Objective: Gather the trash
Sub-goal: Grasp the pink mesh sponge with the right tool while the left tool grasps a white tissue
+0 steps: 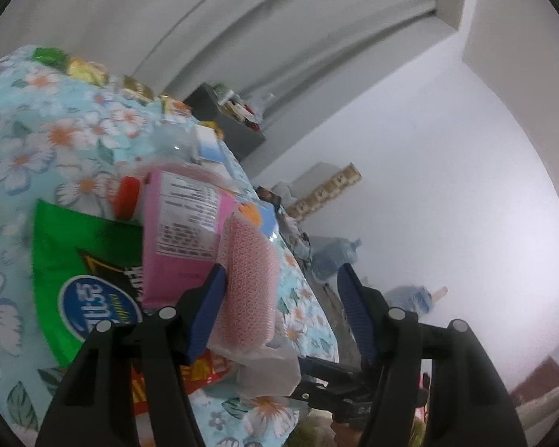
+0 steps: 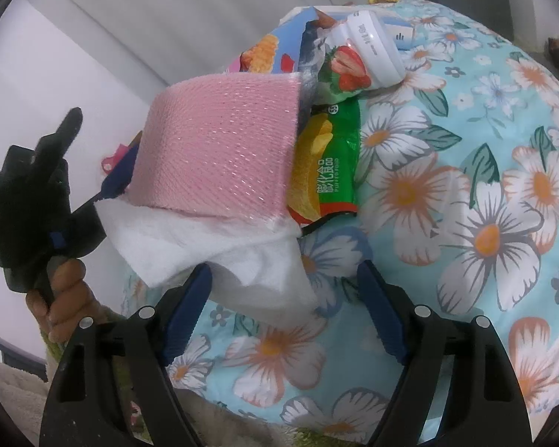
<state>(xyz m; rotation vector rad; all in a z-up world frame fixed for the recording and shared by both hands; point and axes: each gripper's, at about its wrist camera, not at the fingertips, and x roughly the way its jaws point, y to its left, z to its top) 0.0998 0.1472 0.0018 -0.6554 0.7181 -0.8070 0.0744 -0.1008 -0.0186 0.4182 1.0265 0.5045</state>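
A pink foam net sleeve [image 1: 249,290] lies at the table's edge on a white tissue [image 2: 212,246]. My left gripper [image 1: 281,272] is open around the sleeve: its left pad touches the foam, and a gap shows before the right pad. The right wrist view shows the same sleeve [image 2: 220,141], with the left gripper [image 2: 37,205] coming in from the left, held by a hand [image 2: 67,298]. My right gripper [image 2: 285,264] stands open over the tissue's lower fold, which brushes its left finger. A pink-labelled bottle [image 1: 182,223] with a red cap and a green snack bag [image 1: 74,260] lie behind.
The floral tablecloth [image 2: 466,186] covers the table. More wrappers lie on it: a green chip bag [image 2: 328,171], a strawberry-printed pack [image 2: 354,63] and a blue bag [image 2: 272,48]. A grey box [image 1: 227,119] stands beyond, and water jugs [image 1: 335,257] sit on the floor.
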